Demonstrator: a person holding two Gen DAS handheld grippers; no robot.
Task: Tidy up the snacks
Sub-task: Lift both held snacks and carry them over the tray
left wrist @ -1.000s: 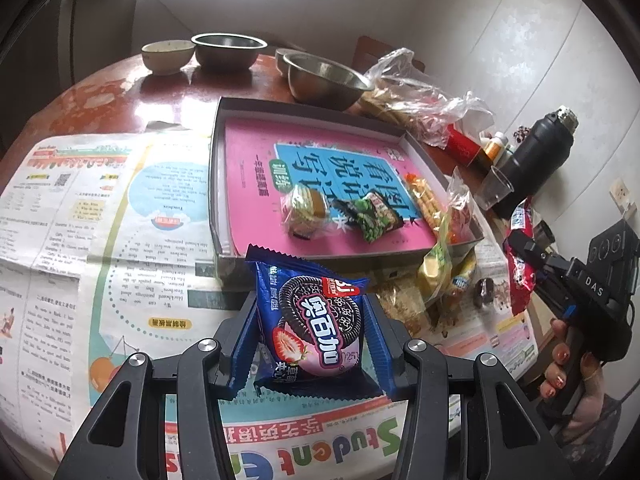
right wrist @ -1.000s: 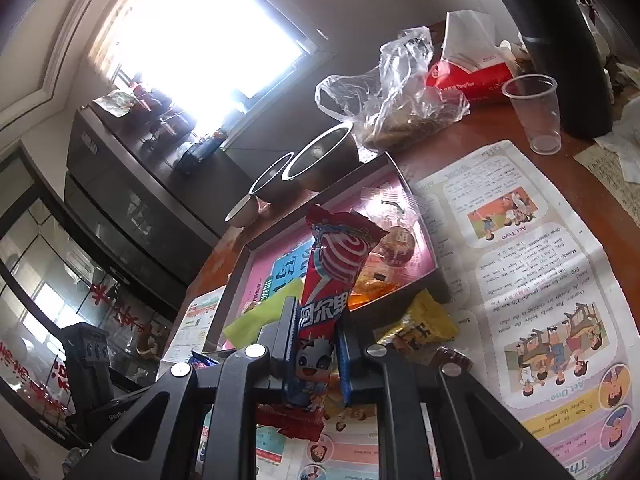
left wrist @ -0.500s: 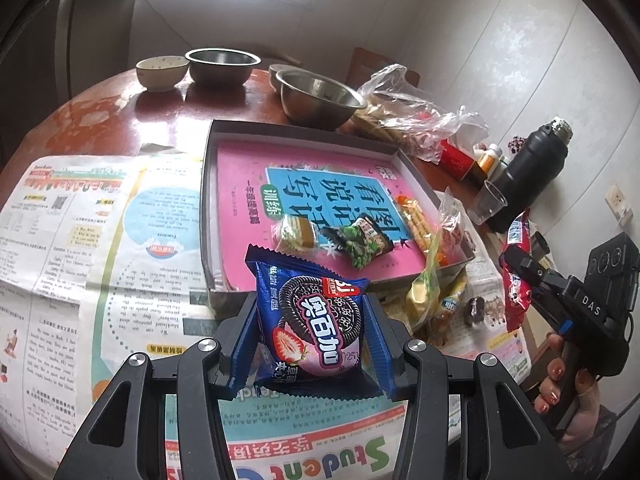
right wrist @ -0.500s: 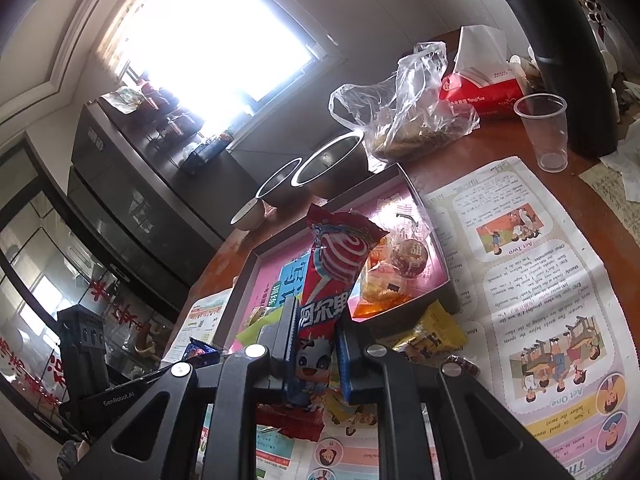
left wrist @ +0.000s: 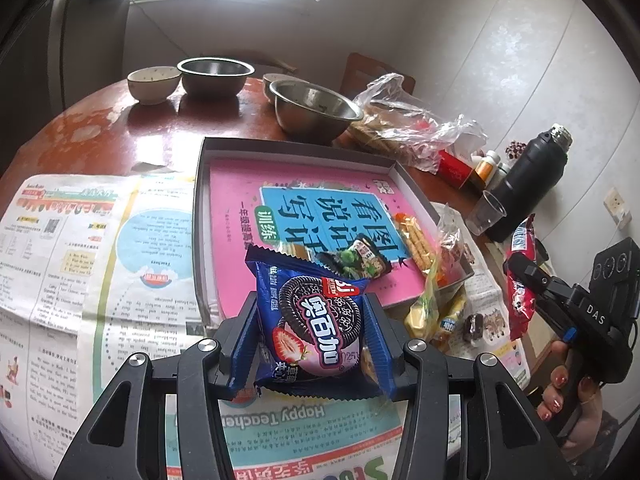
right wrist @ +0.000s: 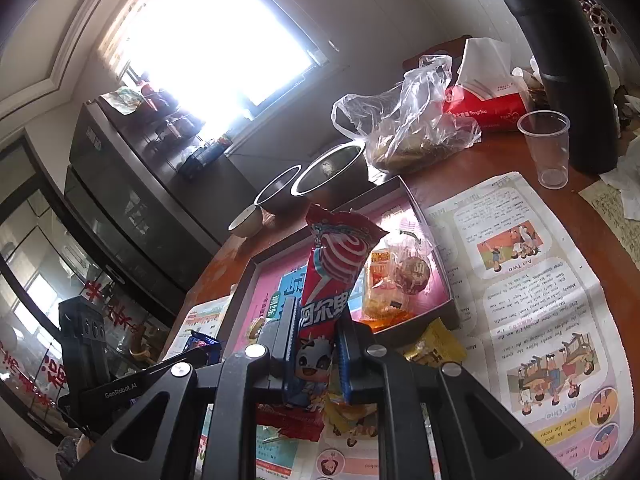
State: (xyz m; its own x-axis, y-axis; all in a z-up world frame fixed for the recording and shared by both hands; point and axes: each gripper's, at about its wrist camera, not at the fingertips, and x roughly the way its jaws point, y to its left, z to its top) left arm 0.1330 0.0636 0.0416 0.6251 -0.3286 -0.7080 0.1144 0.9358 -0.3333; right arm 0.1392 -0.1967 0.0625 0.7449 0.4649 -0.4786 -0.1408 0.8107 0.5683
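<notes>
The shallow dark-walled cardboard tray (left wrist: pixel 202 216) with a pink printed sheet as its floor is the landmark. Its near wall lies just past the left gripper (left wrist: pixel 310 344), whose jaws are clamped on a blue cream-sandwich biscuit packet (left wrist: pixel 310 320) held above that wall. Most of the pink floor on the tray's left half is bare; wrapped snacks crowd its right near corner, among them a green and black packet (left wrist: pixel 356 258) and an orange-wrapped stick biscuit pack (left wrist: pixel 416 240). Left of the tray, a spread newspaper (left wrist: pixel 80 260) covers the round reddish wooden surface (left wrist: pixel 100 120) nearly to its edge. Beyond the tray's far wall stand two steel bowls (left wrist: pixel 314 110) and a small ceramic bowl (left wrist: pixel 153 80).

The right gripper (right wrist: pixel 316 354) has its jaws pressed together on a tall red lollipop-print packet (right wrist: pixel 332 272), upright over the tray's near right corner. Only the right wrist view shows the loose yellow packet (right wrist: pixel 436 344) against the tray's outside wall and a clear plastic cup (right wrist: pixel 548 148) well beyond it. Only the left wrist view shows the hand (left wrist: pixel 572 396) gripping the right handle
</notes>
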